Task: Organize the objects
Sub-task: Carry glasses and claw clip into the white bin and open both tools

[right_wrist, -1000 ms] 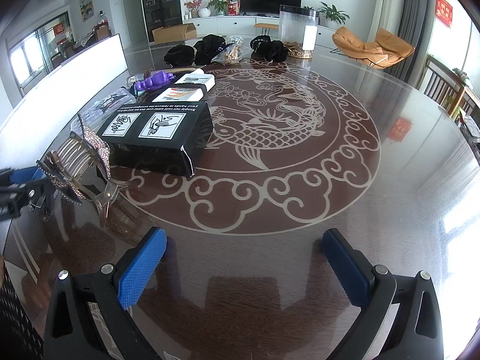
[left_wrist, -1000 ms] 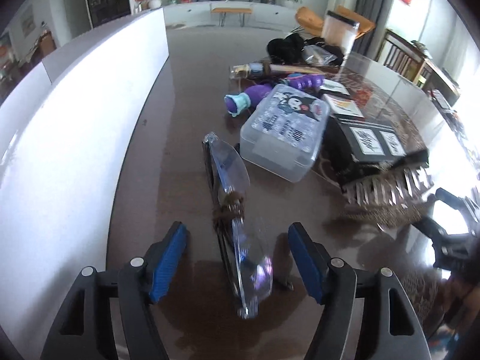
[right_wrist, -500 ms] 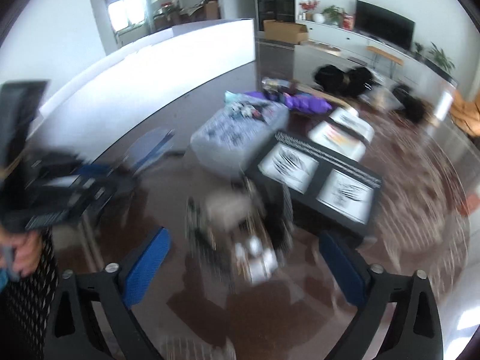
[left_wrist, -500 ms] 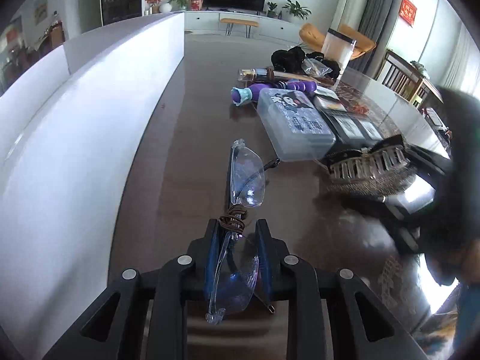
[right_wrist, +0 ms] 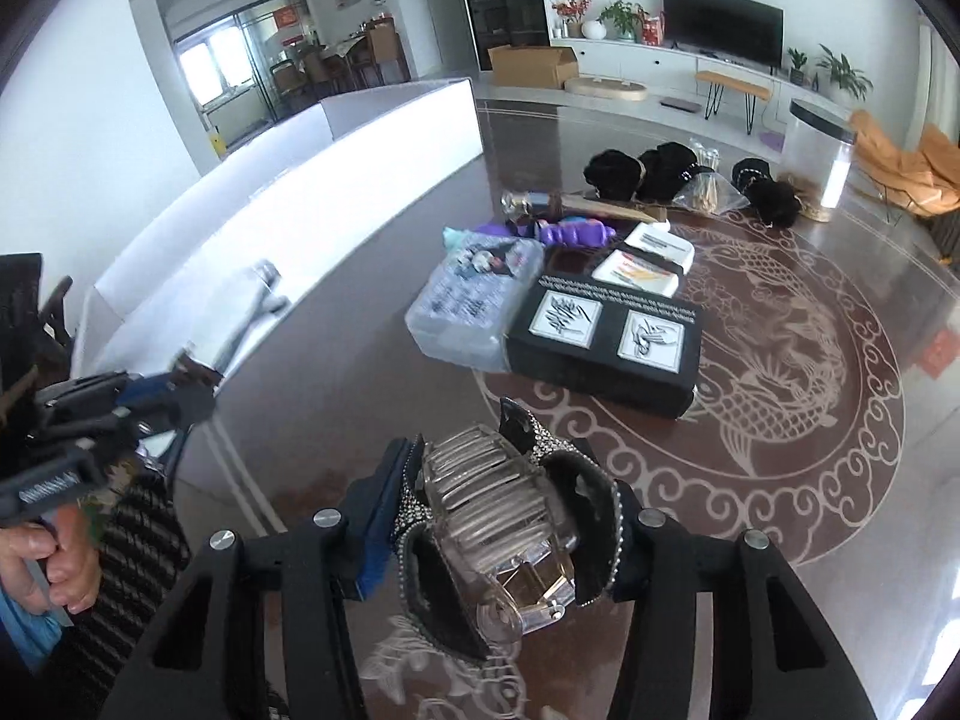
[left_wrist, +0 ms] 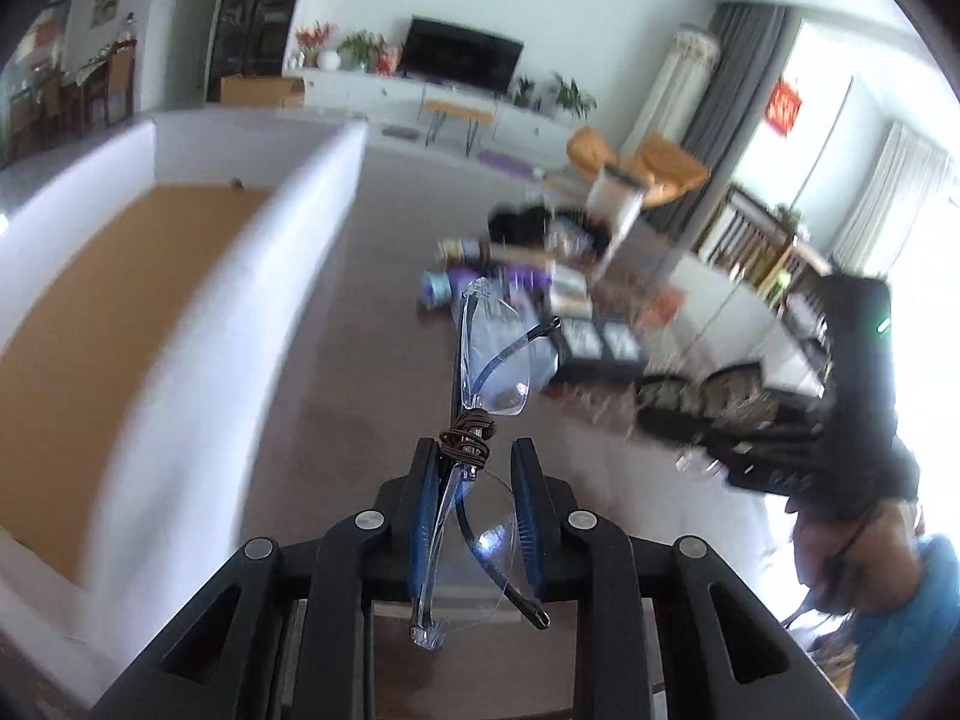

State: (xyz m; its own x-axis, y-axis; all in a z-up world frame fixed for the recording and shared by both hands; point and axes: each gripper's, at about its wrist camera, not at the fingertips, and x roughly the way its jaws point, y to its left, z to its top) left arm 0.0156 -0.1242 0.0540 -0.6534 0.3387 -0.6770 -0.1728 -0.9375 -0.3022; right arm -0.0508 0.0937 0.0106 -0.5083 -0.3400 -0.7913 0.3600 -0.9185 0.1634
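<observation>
Clear safety glasses (left_wrist: 493,354) with a brown cord wound round the bridge hang lifted off the dark table (left_wrist: 360,360). My left gripper (left_wrist: 473,456) is shut on their near lens. The right wrist view shows a large rhinestone hair claw clip (right_wrist: 498,498) between my right gripper's (right_wrist: 498,480) blue pads. Its jaws are closing on the clip, which sits raised above the table (right_wrist: 780,480). Each gripper also shows in the other's view: the left gripper (right_wrist: 180,399) at the left edge, the clip (left_wrist: 708,396) blurred at the right.
A big white-walled box (left_wrist: 240,300) with a brown floor runs along the table's left side. Behind the clip lie a clear printed case (right_wrist: 474,300), a black box (right_wrist: 606,342), a purple toy (right_wrist: 576,234), small white boxes (right_wrist: 648,258), black hair pieces (right_wrist: 636,174) and a clear canister (right_wrist: 819,150).
My left gripper closed on the glasses and lifted them from the table. My right gripper swung left over the hair clip, narrowed around it and rose with it.
</observation>
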